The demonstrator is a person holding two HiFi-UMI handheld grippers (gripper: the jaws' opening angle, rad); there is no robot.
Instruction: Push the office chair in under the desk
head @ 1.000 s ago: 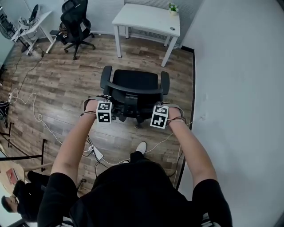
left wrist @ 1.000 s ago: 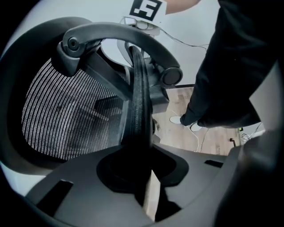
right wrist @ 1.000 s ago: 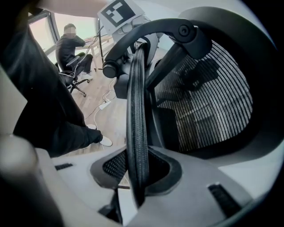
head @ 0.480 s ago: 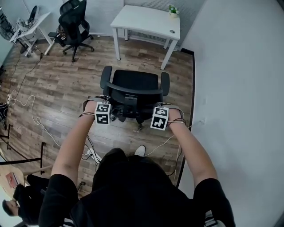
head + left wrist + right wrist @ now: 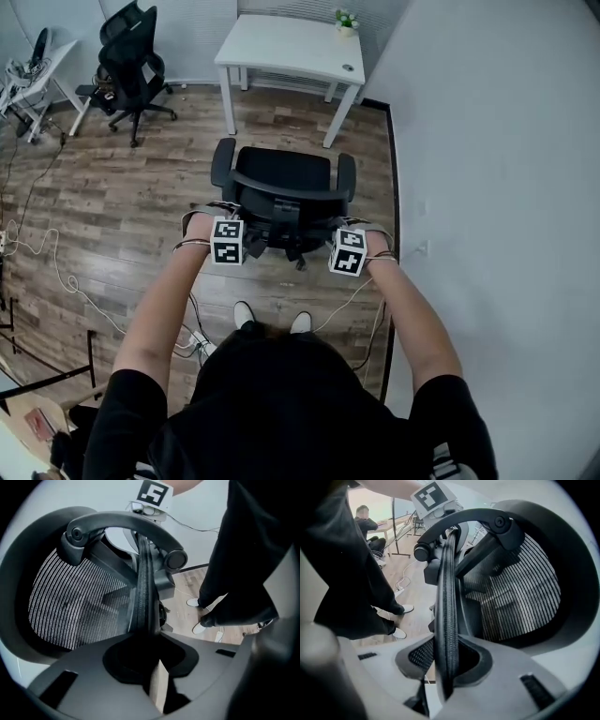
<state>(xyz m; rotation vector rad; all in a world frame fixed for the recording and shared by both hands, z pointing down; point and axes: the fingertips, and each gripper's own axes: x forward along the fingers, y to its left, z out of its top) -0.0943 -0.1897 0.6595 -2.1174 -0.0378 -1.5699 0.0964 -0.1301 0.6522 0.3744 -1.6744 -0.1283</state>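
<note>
- Two hand-held grippers are on the office chair, one on each side of its backrest.
- Left hand-held gripper: jaws are pinched on the left edge of the backrest. In the left gripper view the dark rim runs straight down into the narrow gap between them.
- Right hand-held gripper: jaws are clamped on the right edge. In the right gripper view the rim sits squarely between the two jaws and fills the gap.
- Each gripper's marker cube faces up toward the head camera, and both of the person's arms are stretched forward.
- Chair sits at centre in the head view, on the wood floor. The seat points to 12 o'clock and the mesh backrest is at the 6 o'clock side, nearest the person.
- White desk is at 12 o'clock. The chair is near it but clear of it, not under the top.
- Armrests stand at 9 and 3 o'clock of the seat.
- Small plant sits on the desk's far right corner.
- Second chair is at 10 o'clock, beside a second desk.
- Wall runs along 3 o'clock, just beside the chair's right side.
- Cables trail across the floor at 8 o'clock.
- Person's white shoes are at 6 o'clock, just behind the chair base.
</note>
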